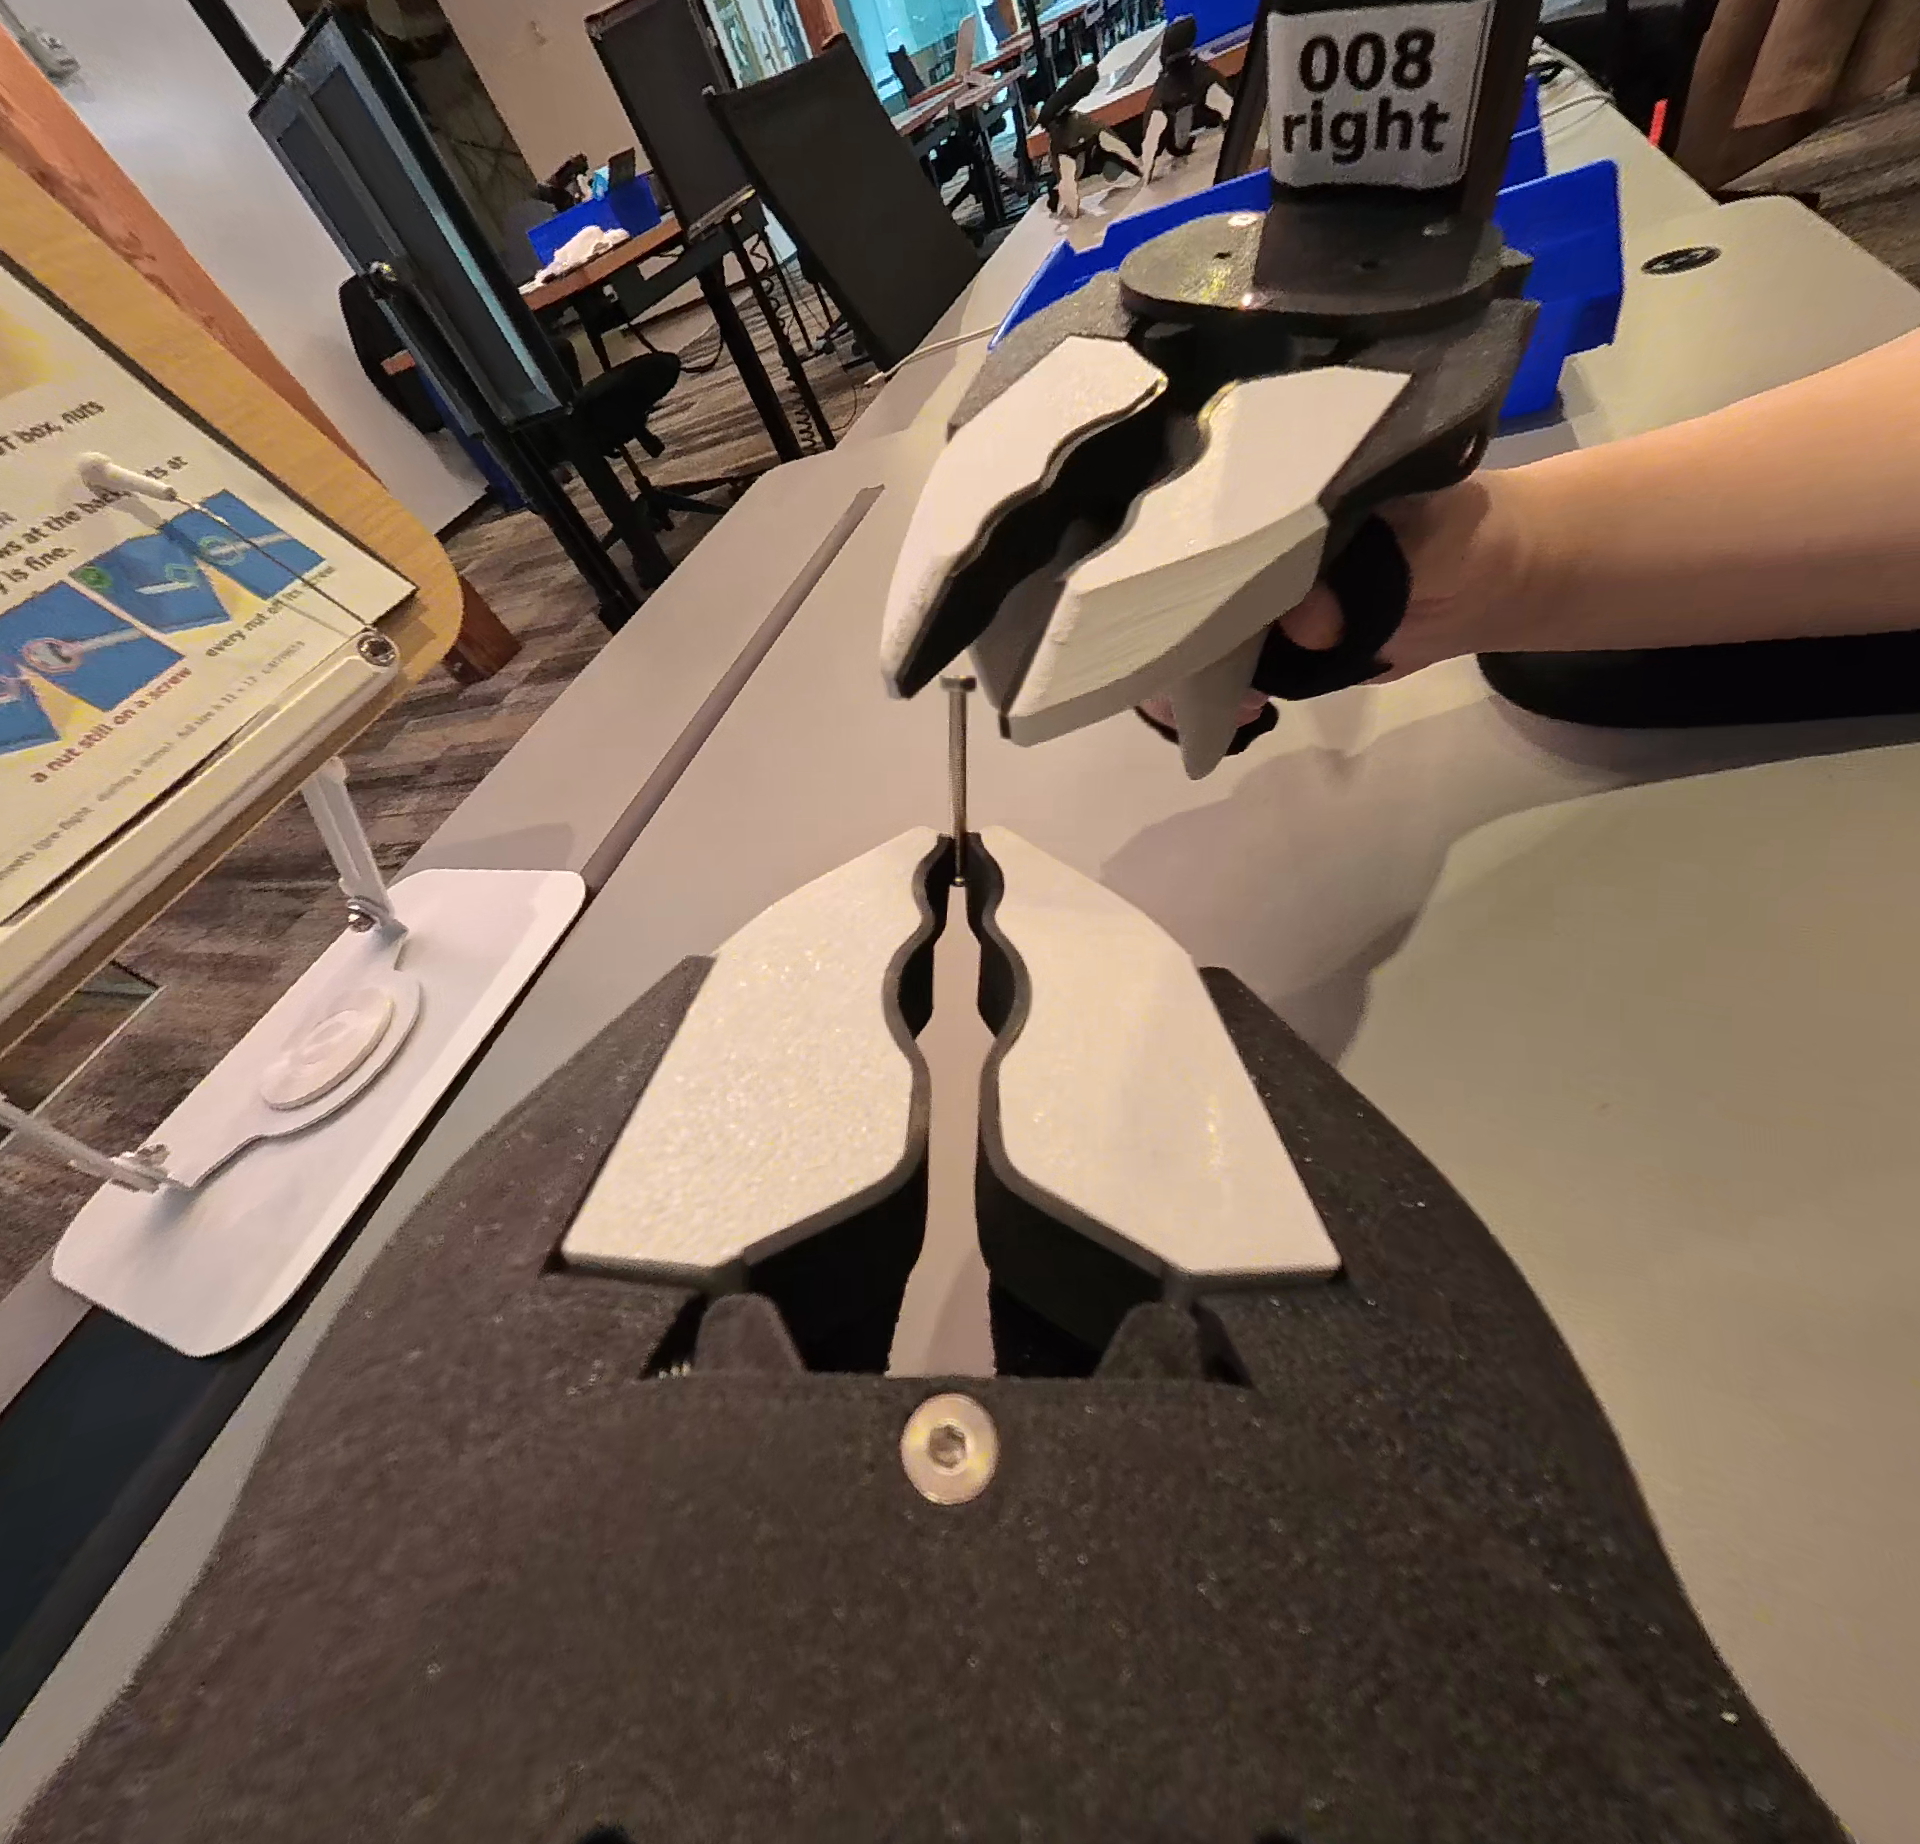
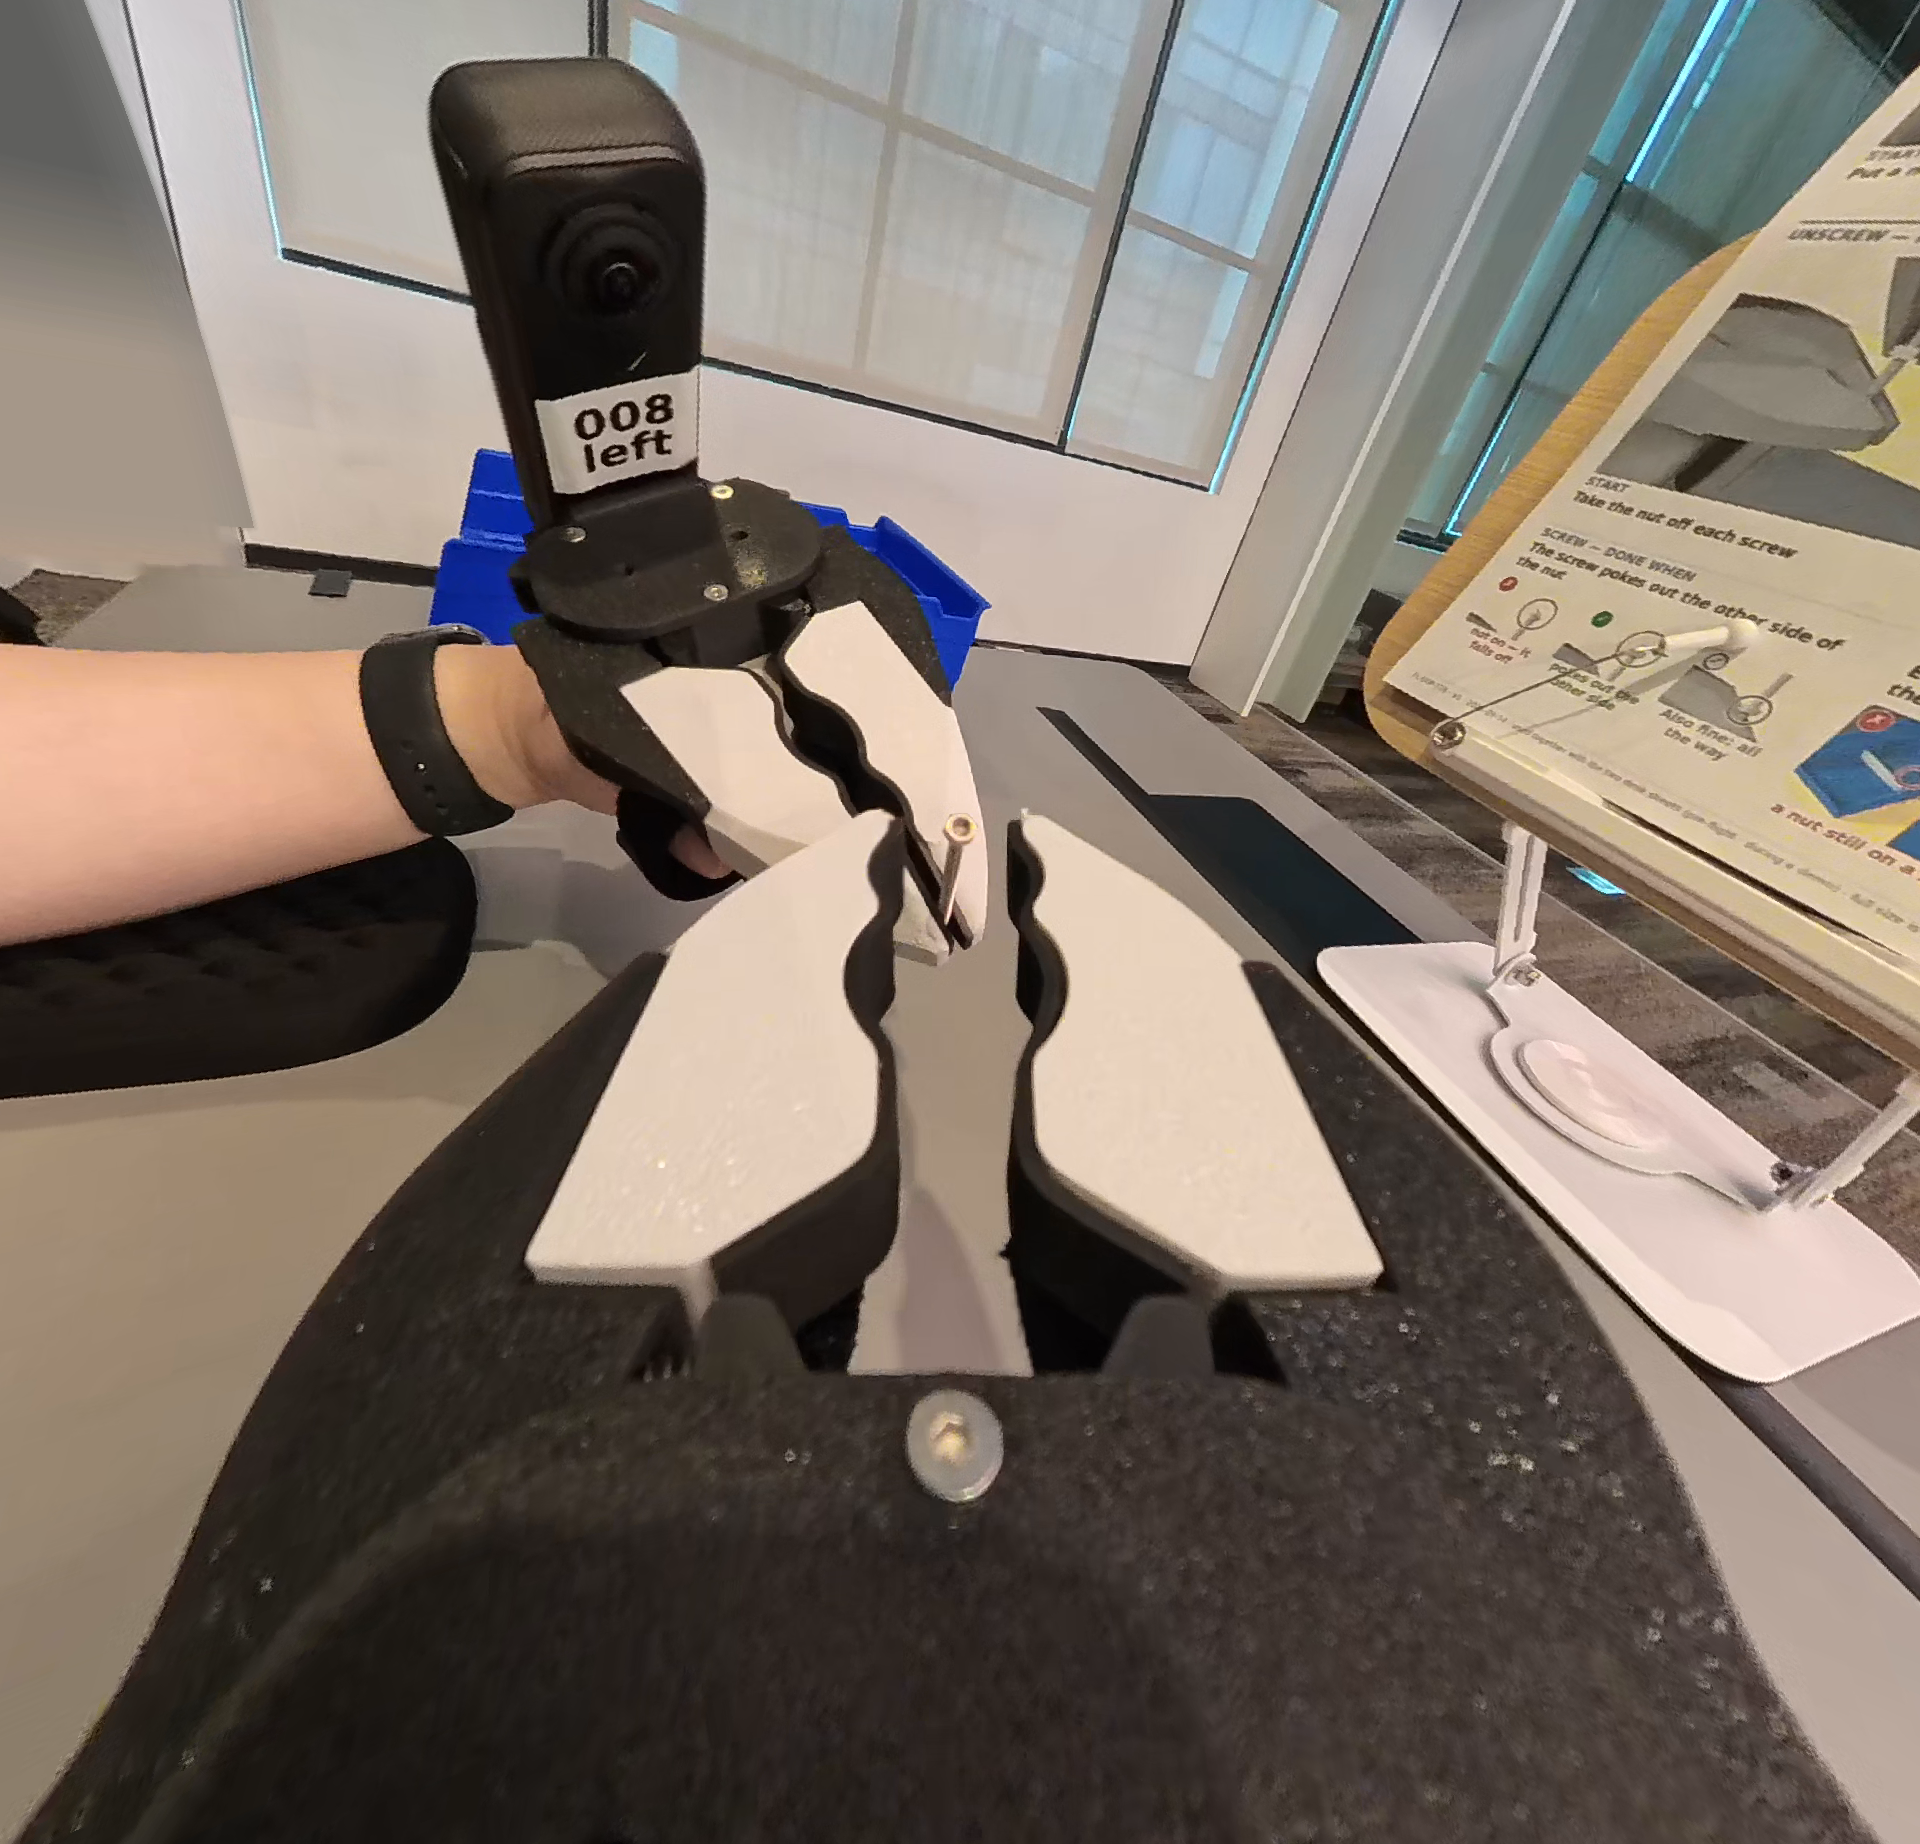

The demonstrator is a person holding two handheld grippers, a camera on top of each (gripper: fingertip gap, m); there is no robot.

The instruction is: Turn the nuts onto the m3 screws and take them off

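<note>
- Screw [image 1: 957,768] upright above the grey counter [image 1: 1558,1067], head on top, lower end pinched at the tips of the left gripper [image 1: 961,844].
- Left gripper: clenched on the screw shank; in its own view the fingers [image 1: 790,1046] nearly meet at the tips, with a narrow gap farther back.
- Right wrist view shows the same hold: screw [image 2: 954,864] clamped between the left gripper's [image 2: 951,921] tips, head toward the camera.
- Right gripper [image 1: 951,688] hangs over the screw head, tips pointing down, jaws parted, gripping nothing. Screw head sits right at the gap between the tips; cannot tell if it touches.
- In its own view the right gripper [image 2: 951,833] has its fingers [image 2: 727,1067] spread either side of the left gripper's tips and the screw.
- No nut discernible on the screw in either view; too small to be sure.
- A hand [image 1: 1455,589] holds the right gripper from the right side, forearm on a black rest.
- The hand [image 2: 540,724] on the left gripper wears a black wristband [image 2: 416,734].
- Blue bins [image 1: 1558,267] on the counter behind the right gripper, well apart from the screw.
- Instruction card on a wooden board [image 2: 1662,547] on a white stand [image 2: 1610,1119] at the counter edge, to the left of the left gripper.
</note>
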